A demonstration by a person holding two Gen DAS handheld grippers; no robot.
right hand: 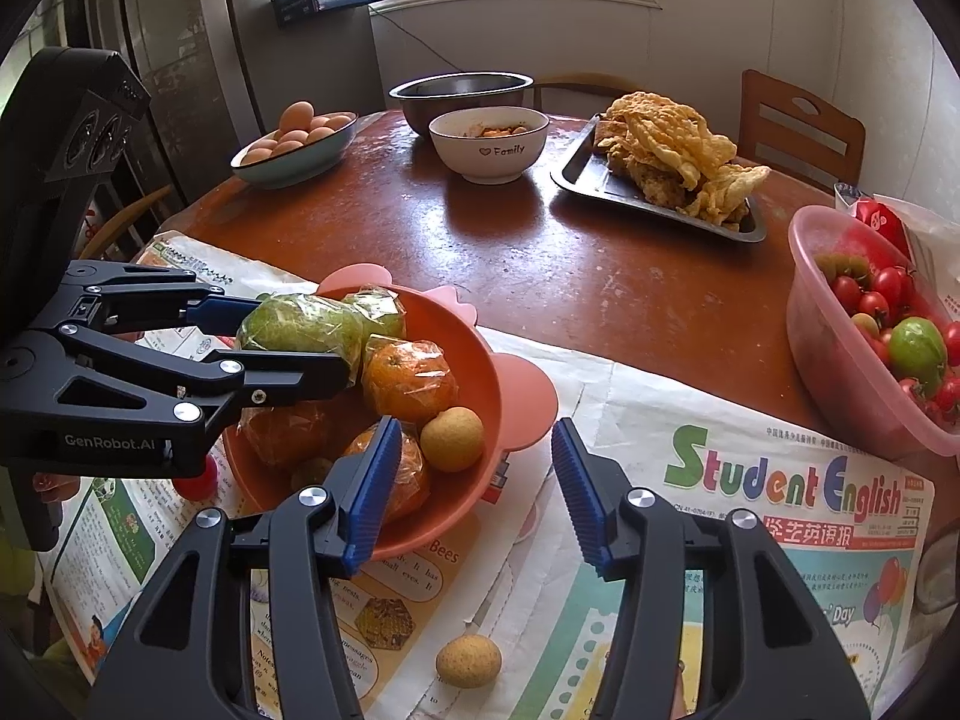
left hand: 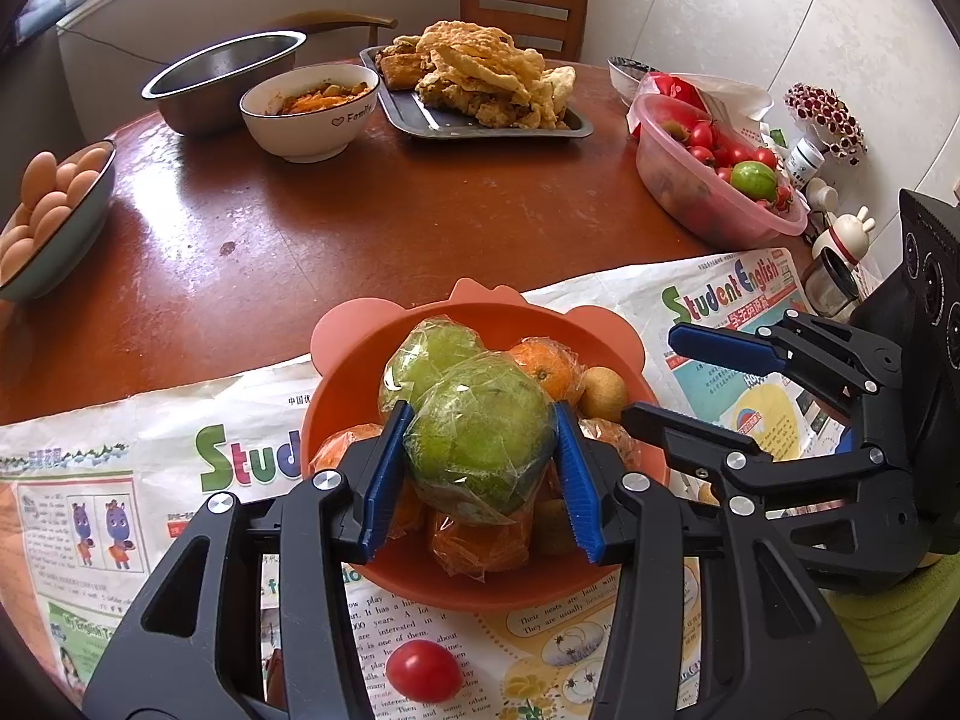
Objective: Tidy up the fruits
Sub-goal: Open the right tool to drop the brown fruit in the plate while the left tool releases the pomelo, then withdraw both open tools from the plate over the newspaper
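Gripping a wrapped green fruit point(left hand: 480, 450), the left gripper point(left hand: 480, 456) is seen in the left wrist view with its blue pads pressed on both flanks, directly above the orange bowl point(left hand: 348, 378). Wrapped oranges point(left hand: 543, 369) lie just beyond and below the pads, and a cherry tomato point(left hand: 423, 672) is left on the newspaper point(left hand: 90, 510) beneath the claw.

From the right wrist view, the right gripper point(right hand: 477, 492) is held spread and empty beside the bowl's rim point(right hand: 480, 372); a small tan fruit point(right hand: 468, 660) lies on the paper just below its fingers (probably the next pick).

The placing step is judged under way: a release into the bowl is called for, gently, since the pile is already high.
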